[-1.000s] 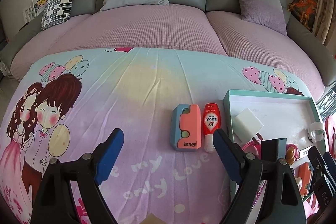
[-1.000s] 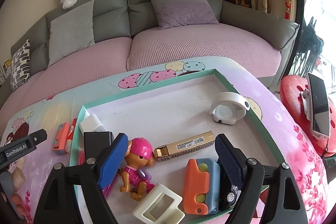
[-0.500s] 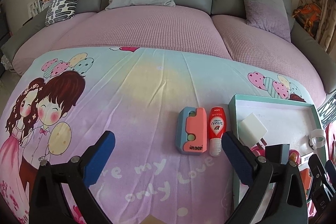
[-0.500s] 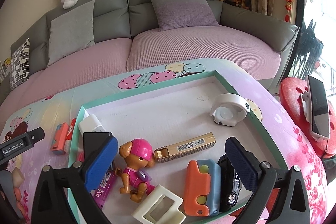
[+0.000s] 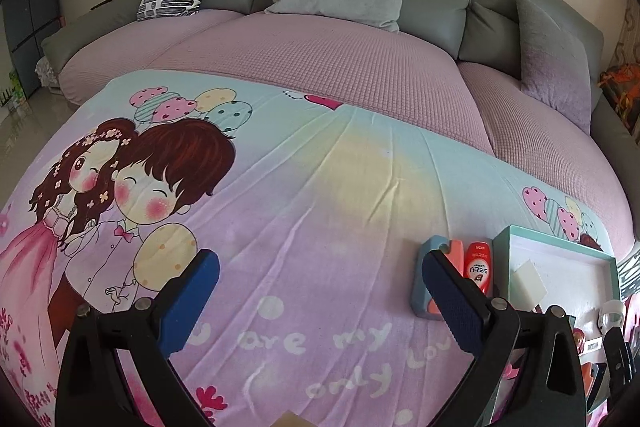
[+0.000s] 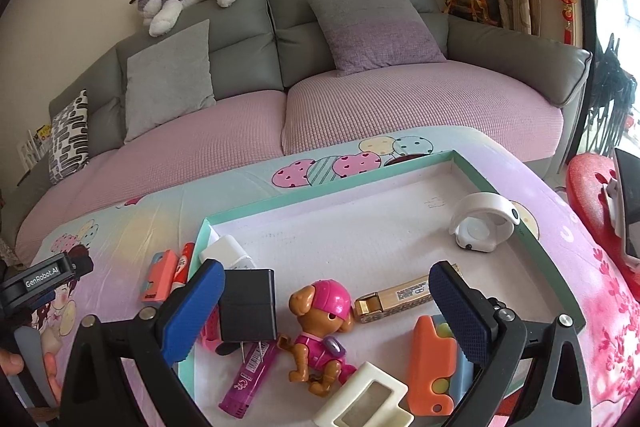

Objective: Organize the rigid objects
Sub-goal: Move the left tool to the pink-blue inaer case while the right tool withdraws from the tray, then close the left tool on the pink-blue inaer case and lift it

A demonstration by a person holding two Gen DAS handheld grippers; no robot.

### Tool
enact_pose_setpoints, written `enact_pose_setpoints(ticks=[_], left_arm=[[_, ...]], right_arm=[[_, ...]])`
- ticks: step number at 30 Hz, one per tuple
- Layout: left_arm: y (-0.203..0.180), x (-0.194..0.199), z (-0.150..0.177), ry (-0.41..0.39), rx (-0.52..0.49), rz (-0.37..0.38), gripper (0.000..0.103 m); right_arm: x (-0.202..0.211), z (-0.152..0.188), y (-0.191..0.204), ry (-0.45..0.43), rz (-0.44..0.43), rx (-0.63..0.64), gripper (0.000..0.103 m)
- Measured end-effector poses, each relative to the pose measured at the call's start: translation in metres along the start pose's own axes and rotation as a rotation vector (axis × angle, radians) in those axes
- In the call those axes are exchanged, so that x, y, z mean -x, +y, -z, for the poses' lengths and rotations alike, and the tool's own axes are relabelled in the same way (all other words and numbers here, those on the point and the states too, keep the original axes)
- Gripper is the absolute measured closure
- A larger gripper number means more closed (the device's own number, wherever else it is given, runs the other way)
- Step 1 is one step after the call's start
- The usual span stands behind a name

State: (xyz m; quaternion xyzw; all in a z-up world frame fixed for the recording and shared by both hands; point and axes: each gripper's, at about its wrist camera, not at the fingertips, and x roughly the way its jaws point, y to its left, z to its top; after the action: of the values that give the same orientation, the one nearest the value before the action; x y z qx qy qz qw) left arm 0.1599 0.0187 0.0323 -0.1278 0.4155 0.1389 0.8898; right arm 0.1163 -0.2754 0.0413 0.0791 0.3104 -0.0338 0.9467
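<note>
A teal-rimmed tray [image 6: 332, 193] holds a pink toy dog [image 6: 320, 327], a gold box [image 6: 400, 297], a black block [image 6: 248, 305], a white charger [image 6: 226, 251], a white ring stand [image 6: 480, 223], an orange-and-blue case [image 6: 430, 359], a pink tube [image 6: 248, 383] and a cream frame [image 6: 368, 403]. Left of the tray lie a blue-and-salmon case [image 5: 426, 279] and a red tube [image 5: 478, 267]. My left gripper [image 5: 320, 303] is open and empty over the cartoon cloth, its right finger [image 5: 452, 301] in front of that case. My right gripper [image 6: 328, 311] is open and empty above the tray.
A cartoon-print cloth [image 5: 320, 187] covers the surface. Behind it stands a grey sofa with pink seat covers [image 5: 340, 67] and cushions. A red stool [image 6: 592, 195] with a phone stands to the right. The left gripper also shows at the left edge of the right wrist view [image 6: 36, 283].
Both grippers have opened wider. The left gripper has swung left, so the case, tube and tray now sit at the right edge of its view. The right gripper has pulled back slightly.
</note>
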Motion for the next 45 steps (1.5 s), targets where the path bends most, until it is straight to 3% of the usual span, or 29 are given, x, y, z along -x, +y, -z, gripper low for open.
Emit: enact_pose_setpoints(ticks=[7,12,15,20,26,37,45], left_arm=[[0.012,0.004,-0.004,-0.022,0.027,0.000,0.002],[0.016,0.004,-0.005,-0.022,0.037,0.012,0.002],[0.017,0.001,-0.004,-0.024,0.031,0.008,0.002],[0.014,-0.011,-0.002,-0.015,0.018,0.021,0.002],[-0.005,-0.028,0.001,-0.004,-0.034,0.075,0.002],[-0.055,-0.047,0.015,0.068,-0.191,0.156,0.002],[-0.068,-0.058,0.021,0.092,-0.229,0.135,0.002]], right_arm=[[-0.005,0.001,0.011,0.026,-0.049,-0.025,0.000],[-0.007,0.002,0.031,0.005,-0.044,0.024,0.000],[-0.006,0.000,0.039,-0.026,-0.084,0.011,0.000],[-0.014,-0.002,0.061,-0.033,-0.065,0.096,0.000],[-0.030,0.000,0.060,0.041,-0.063,0.073,0.000],[-0.035,0.002,0.049,0.066,-0.019,0.044,0.000],[-0.041,0.004,0.046,0.088,-0.016,0.040,0.000]])
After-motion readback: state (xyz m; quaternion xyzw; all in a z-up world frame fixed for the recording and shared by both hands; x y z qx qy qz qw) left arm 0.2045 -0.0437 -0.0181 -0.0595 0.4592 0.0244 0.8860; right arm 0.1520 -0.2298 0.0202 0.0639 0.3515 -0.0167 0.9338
